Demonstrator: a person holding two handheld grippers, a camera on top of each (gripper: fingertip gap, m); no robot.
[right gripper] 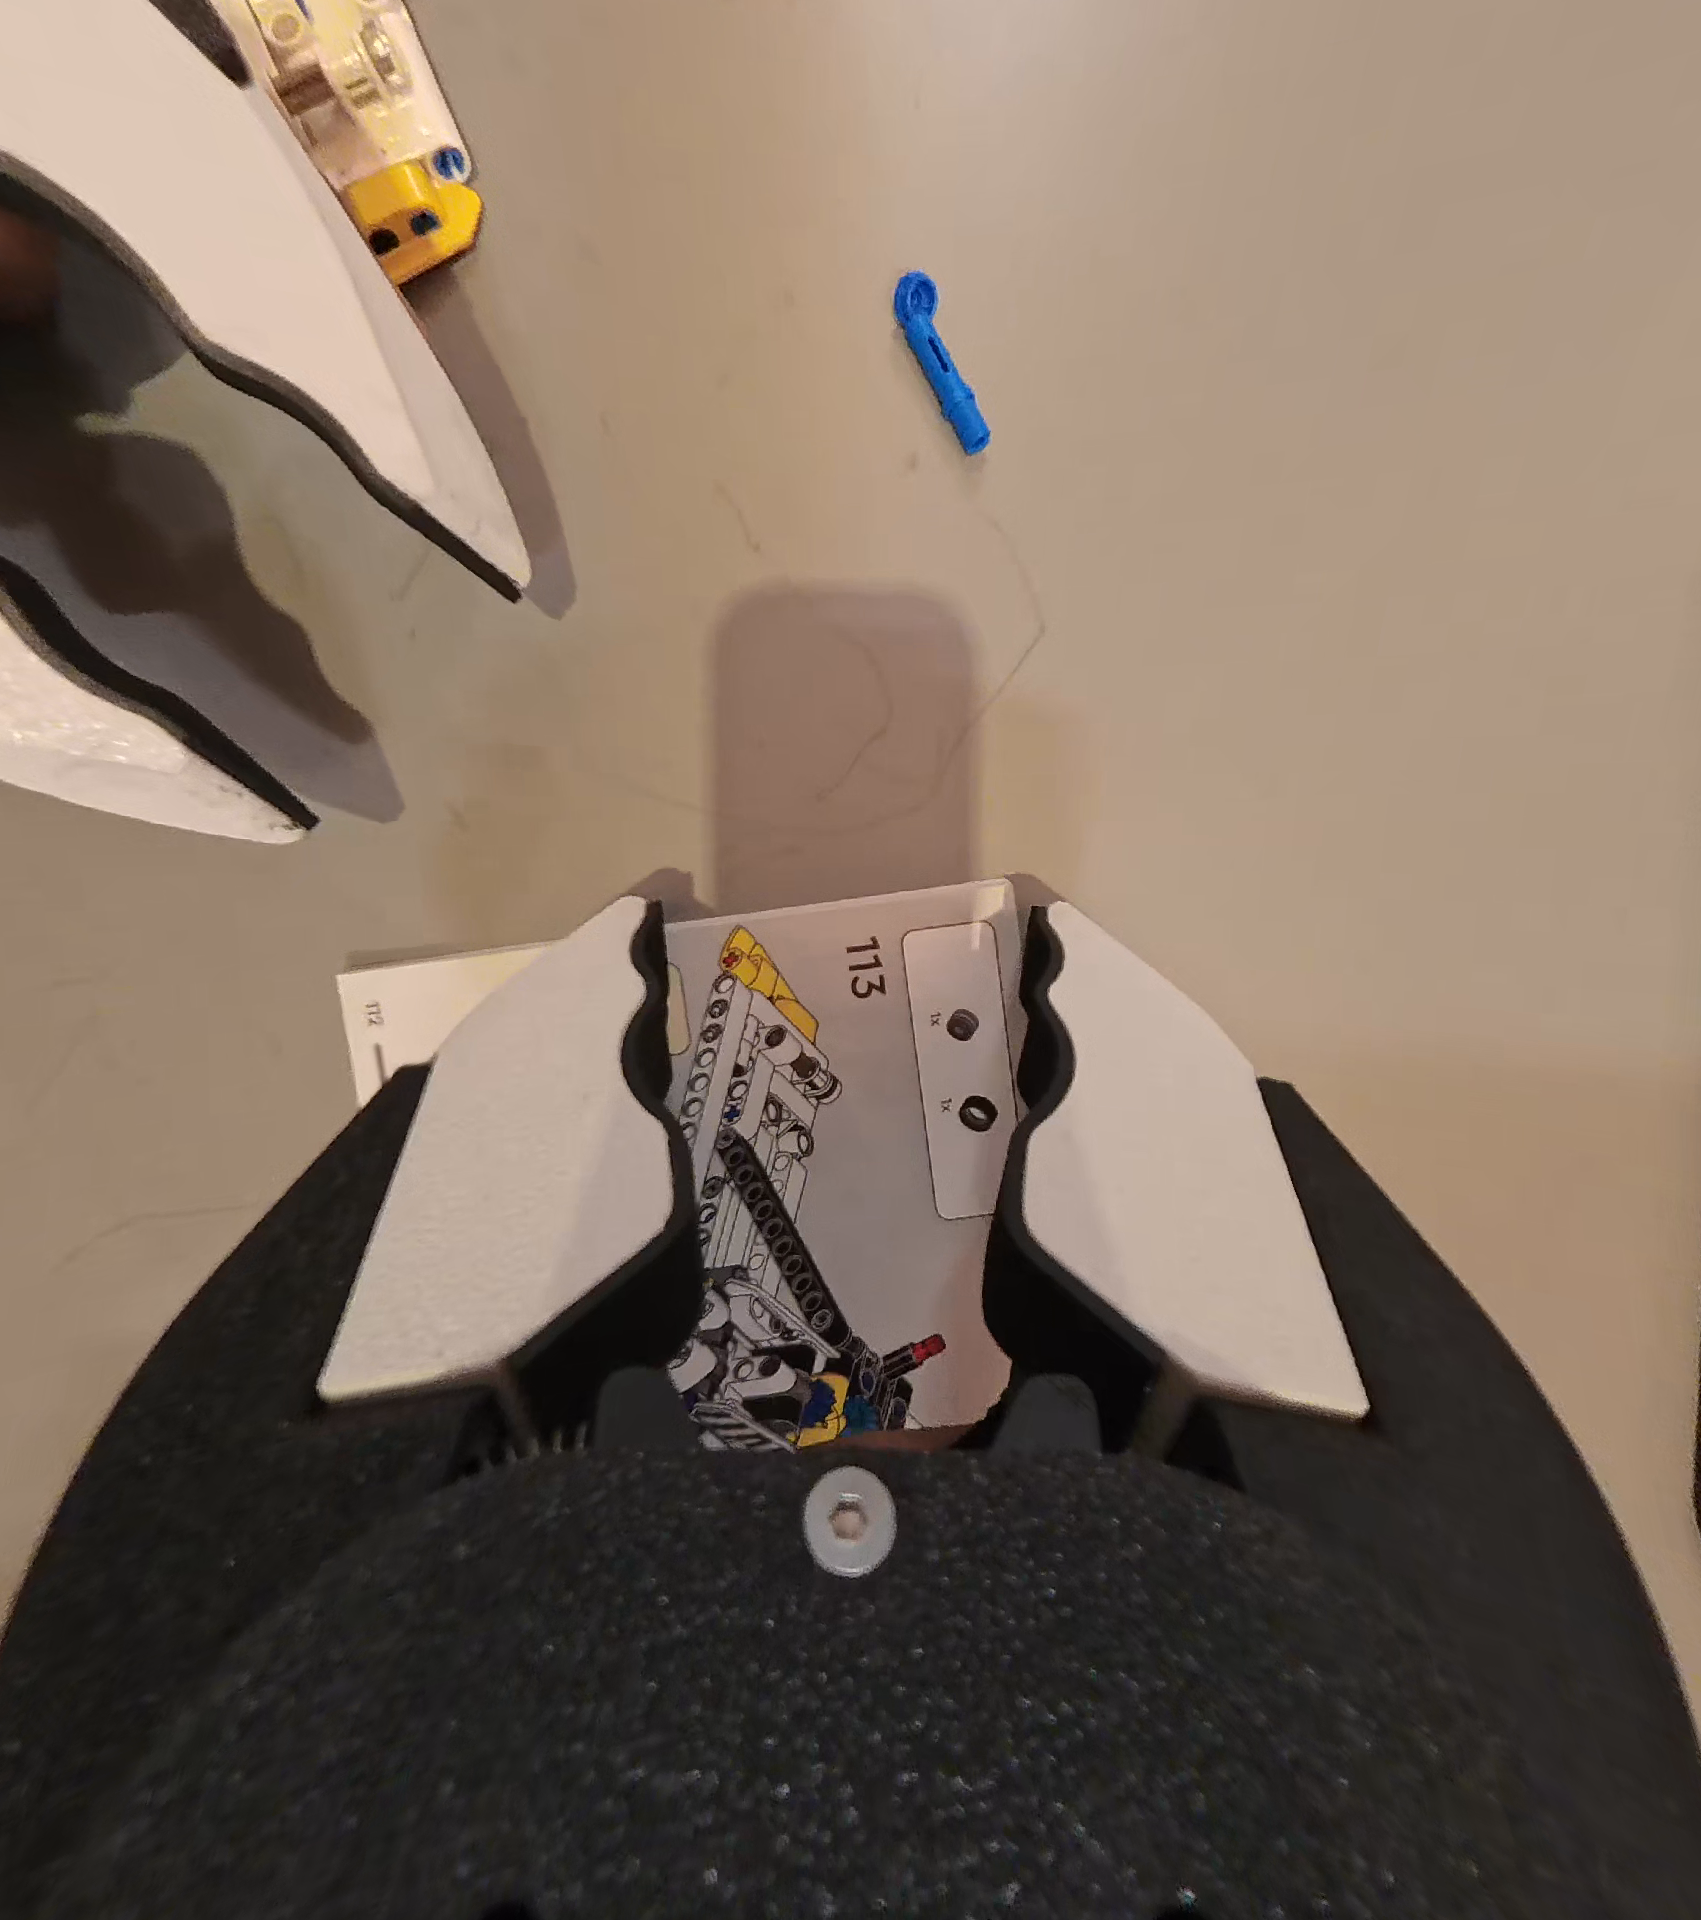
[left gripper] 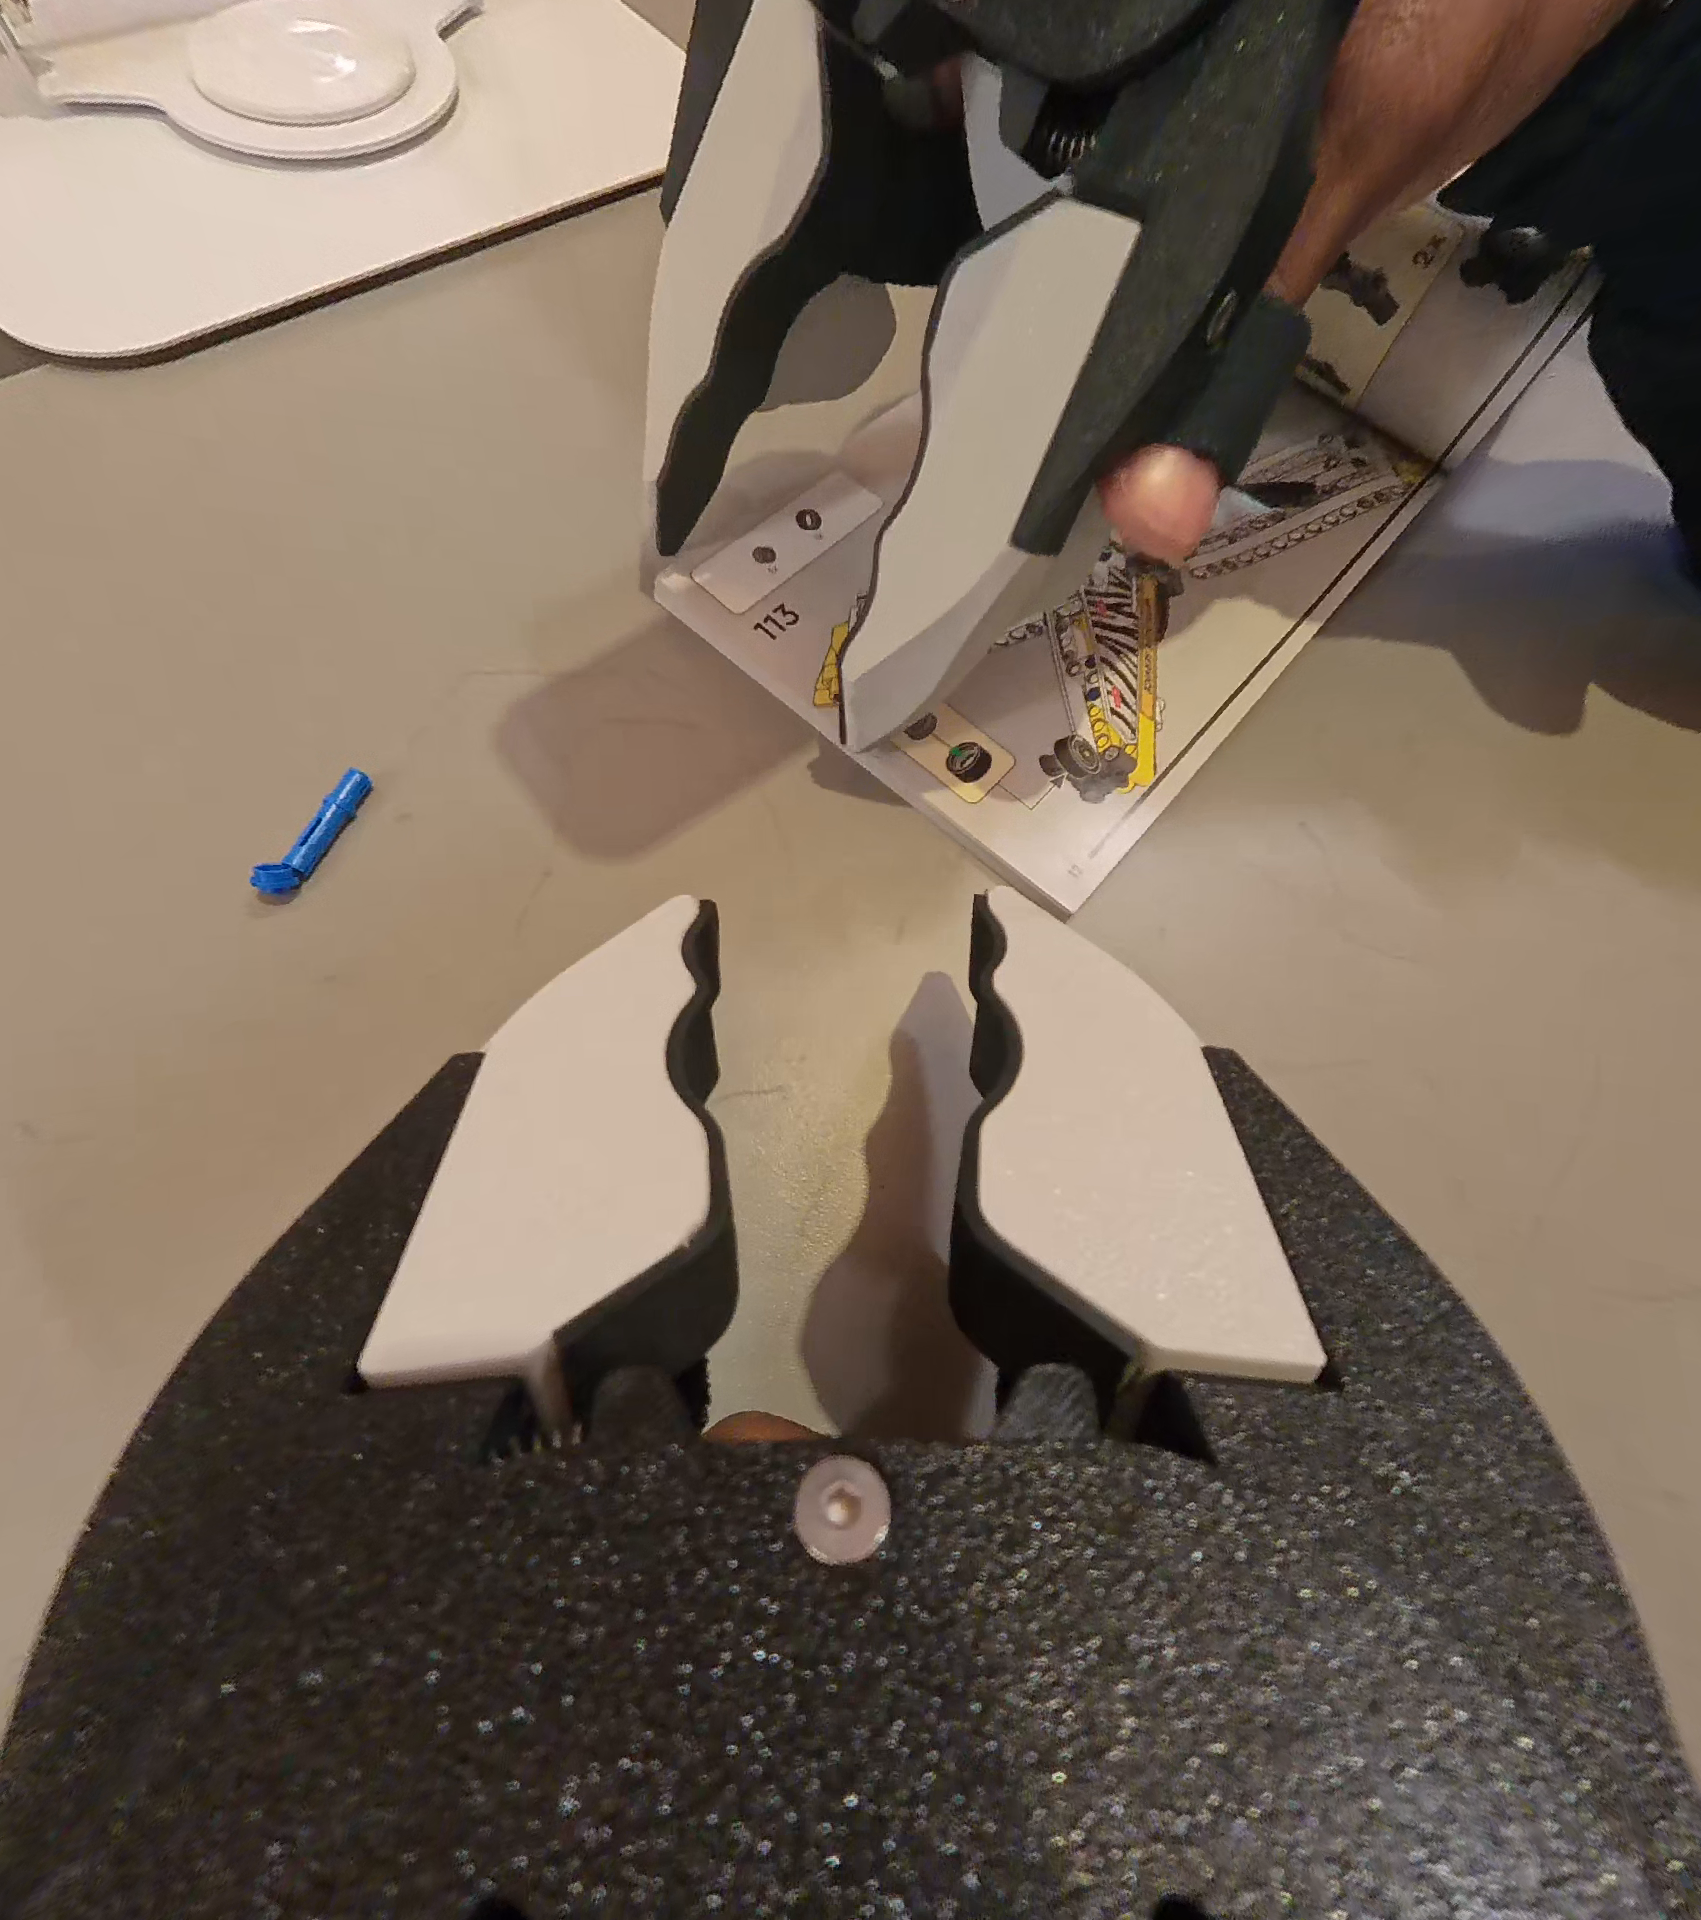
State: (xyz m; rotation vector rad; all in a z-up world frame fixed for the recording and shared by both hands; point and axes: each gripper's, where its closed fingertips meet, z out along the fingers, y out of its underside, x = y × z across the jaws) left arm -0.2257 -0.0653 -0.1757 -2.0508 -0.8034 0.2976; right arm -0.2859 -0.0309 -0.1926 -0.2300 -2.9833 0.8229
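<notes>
Hovering over the beige tabletop, your left claw gapes empty near a blue pin, while your right claw, wide open, straddles an instruction booklet without gripping.

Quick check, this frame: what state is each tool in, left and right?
Left tool: open, holding nothing, over bare table.
Right tool: open, holding nothing, poised over the instruction booklet.
</notes>
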